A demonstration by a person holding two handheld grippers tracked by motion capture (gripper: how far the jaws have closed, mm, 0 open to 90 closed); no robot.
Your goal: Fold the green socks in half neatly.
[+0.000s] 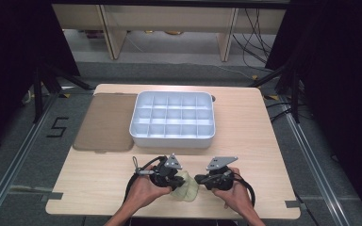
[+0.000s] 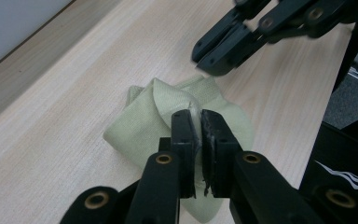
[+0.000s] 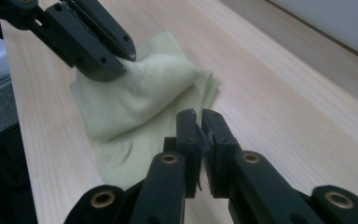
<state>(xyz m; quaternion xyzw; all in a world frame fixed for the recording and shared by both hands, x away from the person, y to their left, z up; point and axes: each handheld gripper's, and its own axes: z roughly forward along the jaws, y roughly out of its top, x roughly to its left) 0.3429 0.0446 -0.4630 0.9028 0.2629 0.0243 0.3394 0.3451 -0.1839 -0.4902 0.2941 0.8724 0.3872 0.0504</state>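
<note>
Softly bunched, the pale-green knit cloth (image 2: 144,116) is pinched by the left hand-held gripper (image 2: 200,122) — right hand-held gripper (image 3: 201,122) closed, seemingly empty.

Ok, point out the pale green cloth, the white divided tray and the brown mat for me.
pale green cloth (image 2: 140,121), left gripper view, on its folded upper layer.
white divided tray (image 1: 172,140), high view, on its near outer wall.
brown mat (image 1: 106,122), high view, on its bare middle.

Bare tabletop (image 1: 99,174) is found to the left and right of the pale green cloth (image 1: 187,187), so free passage is given there. Toward the far side, the way is blocked by the white compartment tray (image 1: 172,141) and the brown lid (image 1: 104,123) lying just beside it.
</note>
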